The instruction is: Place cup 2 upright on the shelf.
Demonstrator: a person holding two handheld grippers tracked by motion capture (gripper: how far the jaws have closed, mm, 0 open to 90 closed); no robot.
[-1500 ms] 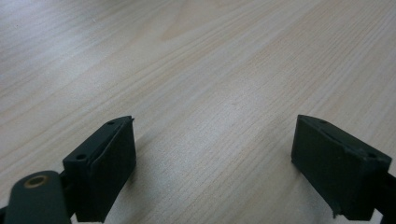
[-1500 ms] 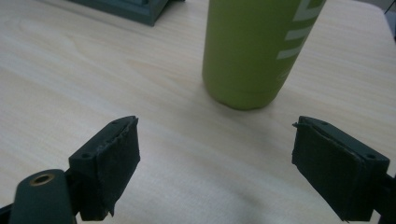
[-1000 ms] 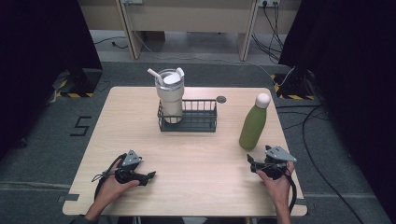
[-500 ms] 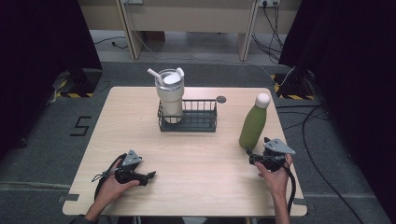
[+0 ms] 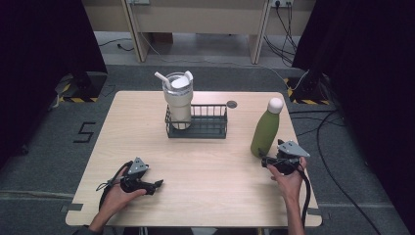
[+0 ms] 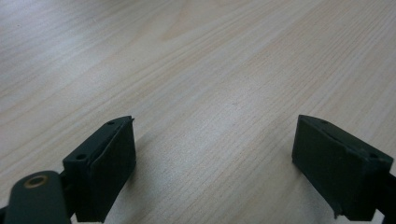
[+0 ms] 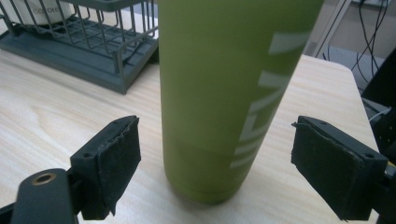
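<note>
Nearest the person, the left gripper [image 5: 155, 185] rests low over the bare near-left part of the table [image 5: 215, 196], its jaws spread wide with nothing but wood grain between them in the left gripper view; it sits where it sat a second ago. The change is on the near right: the right gripper [image 5: 264, 162] has moved forward and inward from its spot a second ago and now stands just beside the base of the green bottle [image 5: 265, 130], jaws wide apart. In the right gripper view the bottle [image 7: 224, 93] stands upright between the jaws, not yet touched by either pad. That suggests a grasp low on the bottle is about to begin. Farther off, at mid-table, the wire basket [image 5: 213, 128] holds a white tumbler [image 5: 177, 100] at its left end, well apart from the bottle.
</note>
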